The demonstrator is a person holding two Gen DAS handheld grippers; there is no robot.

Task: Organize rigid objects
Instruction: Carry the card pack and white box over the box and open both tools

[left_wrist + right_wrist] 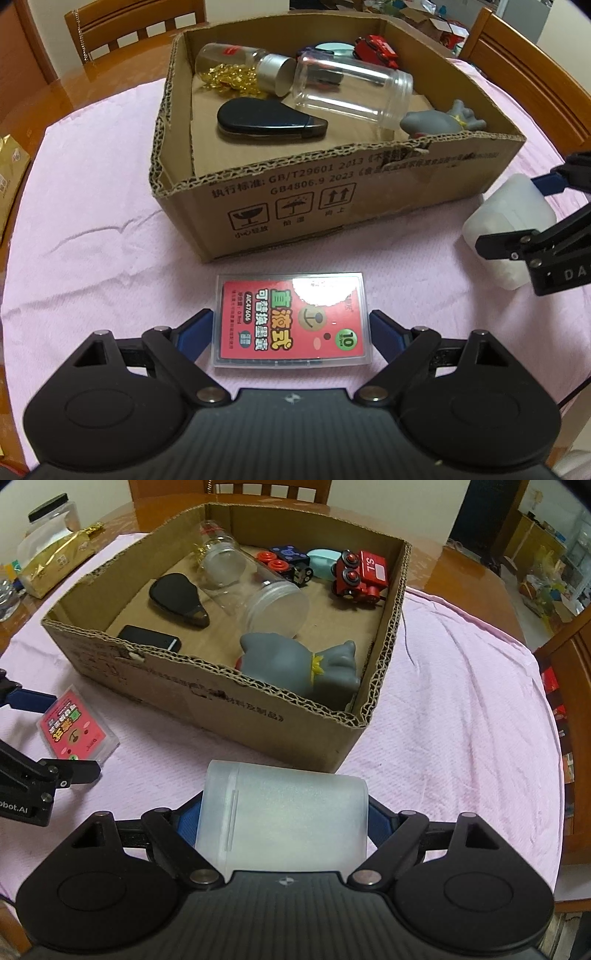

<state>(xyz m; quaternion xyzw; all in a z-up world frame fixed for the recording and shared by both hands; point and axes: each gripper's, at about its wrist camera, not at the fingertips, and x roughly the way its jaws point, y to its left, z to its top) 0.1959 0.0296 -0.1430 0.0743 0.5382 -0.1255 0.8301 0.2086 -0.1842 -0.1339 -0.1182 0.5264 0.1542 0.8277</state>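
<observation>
A red-labelled clear plastic case (291, 319) lies on the pink cloth between the fingers of my left gripper (291, 328), which stand close at its sides with small gaps; it also shows in the right wrist view (75, 729). My right gripper (284, 812) is shut on a frosted white plastic box (284, 812), which also shows in the left wrist view (509, 229). The open cardboard box (362, 192) holds two clear jars (352, 90), a black pouch (269, 120), a grey figure (299, 664) and toy trains (360, 576).
A pink cloth (461, 709) covers the round wooden table. A gold packet (55, 563) and a black-lidded jar (51, 517) stand at the far left. Wooden chairs (133, 26) ring the table. Cluttered shelves are at the far right.
</observation>
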